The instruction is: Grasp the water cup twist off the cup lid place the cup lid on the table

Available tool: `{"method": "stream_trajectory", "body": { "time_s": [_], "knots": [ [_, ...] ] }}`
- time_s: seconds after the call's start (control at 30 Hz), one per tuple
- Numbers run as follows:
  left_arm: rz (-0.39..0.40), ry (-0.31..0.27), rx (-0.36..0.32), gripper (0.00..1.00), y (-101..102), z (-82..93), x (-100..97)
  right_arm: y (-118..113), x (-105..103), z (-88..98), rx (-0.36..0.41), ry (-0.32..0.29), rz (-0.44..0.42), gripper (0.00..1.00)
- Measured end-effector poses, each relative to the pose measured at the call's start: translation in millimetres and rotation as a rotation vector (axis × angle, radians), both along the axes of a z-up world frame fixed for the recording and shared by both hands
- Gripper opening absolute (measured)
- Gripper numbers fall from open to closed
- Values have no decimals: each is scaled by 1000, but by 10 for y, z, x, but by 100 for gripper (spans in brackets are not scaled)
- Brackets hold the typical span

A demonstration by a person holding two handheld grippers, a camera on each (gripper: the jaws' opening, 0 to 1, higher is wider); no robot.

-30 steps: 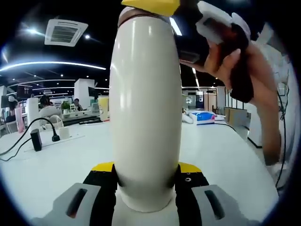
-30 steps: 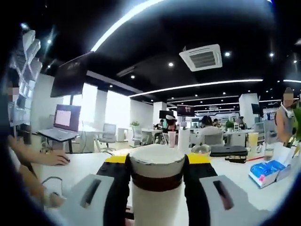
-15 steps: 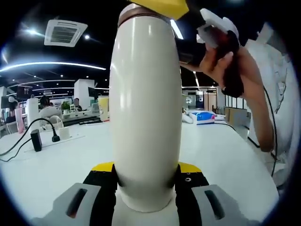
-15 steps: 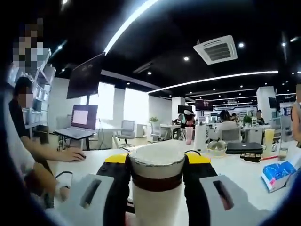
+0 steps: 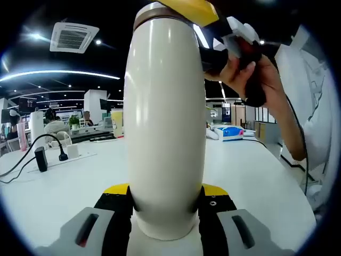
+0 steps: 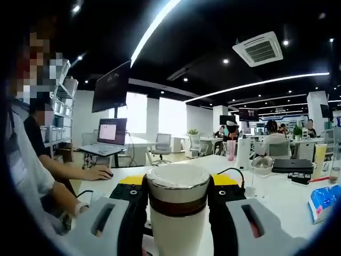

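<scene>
- Cable and black plug [image 5: 41, 158] lie on the white table [image 5: 256, 176] at far left of the left gripper view, well apart from the cup.
- Water cup [image 5: 165, 122], cream-white, stands upright on the table in the centre of the left gripper view; left claw [image 5: 165, 200] is clamped on its lower body, one yellow-tipped jaw pressed against each side.
- Cup lid [image 5: 154, 10] sits on top of the cup, above a brown band; a yellow jaw of the right claw presses on it at the upper edge of the left gripper view.
- Person's hand [image 5: 256, 74] grips the right gripper's handle, upper right of the left gripper view; white sleeve further right.
- Right gripper view, left side: a seated person's arm rests on the table near a laptop [image 6: 109, 140].
- Right gripper view, centre: right claw [image 6: 178, 200] is clamped on the cup lid [image 6: 178, 184], jaws touching both sides; brown band just below the lid.
- Right gripper view, far right: blue packet [image 6: 322, 200] on the table.
</scene>
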State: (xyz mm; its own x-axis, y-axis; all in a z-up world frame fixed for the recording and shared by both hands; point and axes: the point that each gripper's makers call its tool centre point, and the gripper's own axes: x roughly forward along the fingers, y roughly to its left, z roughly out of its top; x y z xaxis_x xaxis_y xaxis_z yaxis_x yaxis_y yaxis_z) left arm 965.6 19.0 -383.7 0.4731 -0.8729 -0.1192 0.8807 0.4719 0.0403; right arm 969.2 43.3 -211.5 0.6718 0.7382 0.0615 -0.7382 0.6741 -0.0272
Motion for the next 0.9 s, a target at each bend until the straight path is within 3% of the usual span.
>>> {"method": "stream_trajectory", "body": {
  "time_s": [0.33,0.9],
  "knots": [
    [1,2,-1,50,-2,-2,7,19,2,-6,35,30,135,46],
    [0,1,1,50,-8,-5,6,77,-61,-21,7,21,353,46]
  ]
}}
